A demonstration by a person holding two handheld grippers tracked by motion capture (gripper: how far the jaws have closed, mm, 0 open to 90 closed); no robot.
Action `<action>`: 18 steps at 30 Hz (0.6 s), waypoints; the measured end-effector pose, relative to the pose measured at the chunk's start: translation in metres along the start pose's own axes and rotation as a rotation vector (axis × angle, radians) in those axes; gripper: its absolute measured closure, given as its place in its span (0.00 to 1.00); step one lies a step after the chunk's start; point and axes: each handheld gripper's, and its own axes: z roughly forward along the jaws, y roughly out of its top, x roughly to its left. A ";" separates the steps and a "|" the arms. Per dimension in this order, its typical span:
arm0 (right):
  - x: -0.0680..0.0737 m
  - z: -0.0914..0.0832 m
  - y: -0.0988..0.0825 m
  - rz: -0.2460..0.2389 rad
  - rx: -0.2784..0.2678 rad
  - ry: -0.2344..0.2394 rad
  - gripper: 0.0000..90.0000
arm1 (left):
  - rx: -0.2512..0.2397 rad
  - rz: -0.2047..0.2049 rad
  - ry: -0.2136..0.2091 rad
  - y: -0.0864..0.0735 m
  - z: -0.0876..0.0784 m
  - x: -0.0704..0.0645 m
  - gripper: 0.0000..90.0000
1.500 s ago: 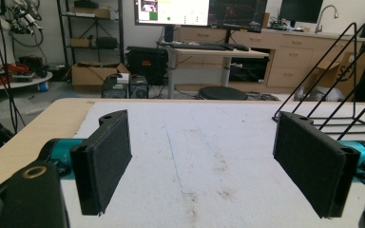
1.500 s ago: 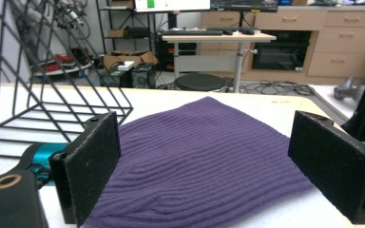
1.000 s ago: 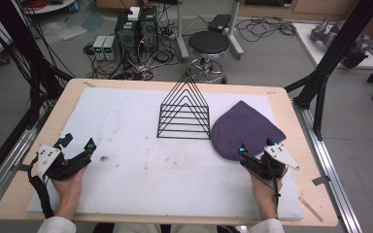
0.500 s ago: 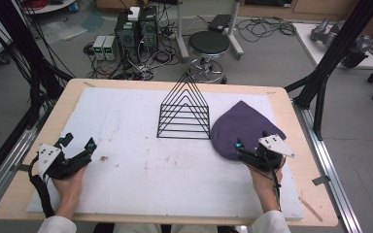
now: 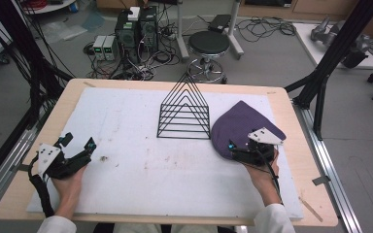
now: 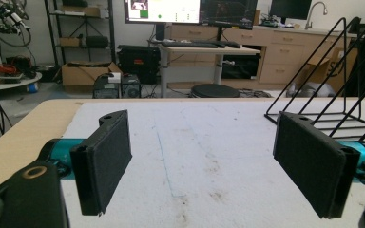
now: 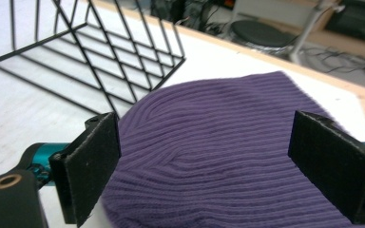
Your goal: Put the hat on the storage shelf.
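Purple hat (image 5: 240, 130) lying flat on surface (image 5: 126, 184), right side, just beside wire rack (image 5: 184, 111). Right gripper (image 7: 209, 166) spread wide over hat's near edge: approach step, by appearance. Next: lower, then pinch knit. Left gripper (image 6: 209, 164) spread, empty, well apart.

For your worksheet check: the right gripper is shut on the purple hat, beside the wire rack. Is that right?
Not quite. The right gripper is open over the hat, its jaws wide apart, as the right gripper view shows. The hat does lie beside the rack.
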 end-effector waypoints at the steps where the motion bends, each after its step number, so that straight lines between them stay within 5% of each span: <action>1: 0.000 0.001 0.001 0.003 0.016 0.014 0.11 | -0.001 0.000 -0.001 0.000 0.000 0.000 0.23; 18: -0.005 0.014 -0.002 0.002 0.115 0.093 0.11 | 0.004 -0.004 -0.003 0.000 0.001 0.001 0.23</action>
